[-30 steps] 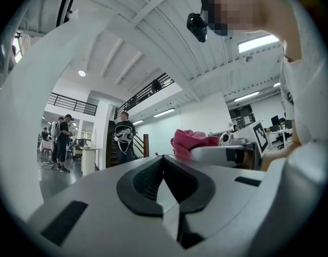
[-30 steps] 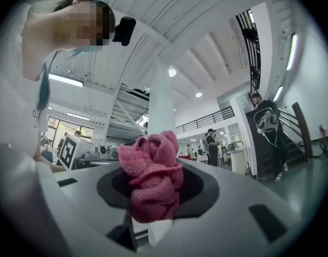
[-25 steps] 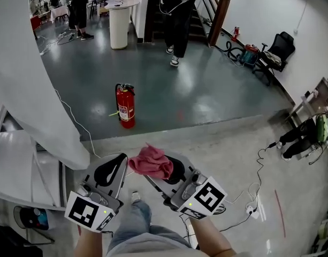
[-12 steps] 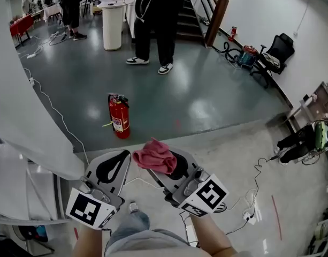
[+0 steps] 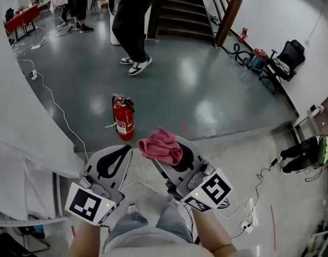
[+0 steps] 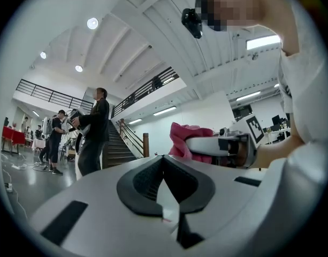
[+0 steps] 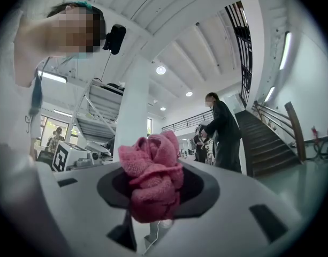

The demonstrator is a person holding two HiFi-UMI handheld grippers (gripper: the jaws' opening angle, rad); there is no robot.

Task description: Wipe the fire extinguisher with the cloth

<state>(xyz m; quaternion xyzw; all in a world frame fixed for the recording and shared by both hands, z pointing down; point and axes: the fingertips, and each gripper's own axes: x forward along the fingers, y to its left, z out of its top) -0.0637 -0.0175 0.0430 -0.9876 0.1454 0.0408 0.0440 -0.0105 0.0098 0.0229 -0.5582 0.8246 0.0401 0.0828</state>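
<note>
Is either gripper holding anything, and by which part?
The right gripper pinches the pink cloth by its bunched middle, folds bulging past the jaws. The left gripper is shut on nothing.

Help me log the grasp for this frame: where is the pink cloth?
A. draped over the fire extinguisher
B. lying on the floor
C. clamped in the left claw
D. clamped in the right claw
D: the right gripper view shows the pink cloth bunched between the jaws of the right claw, while the left claw is shut on nothing and the fire extinguisher stands uncovered on the floor ahead.
</note>
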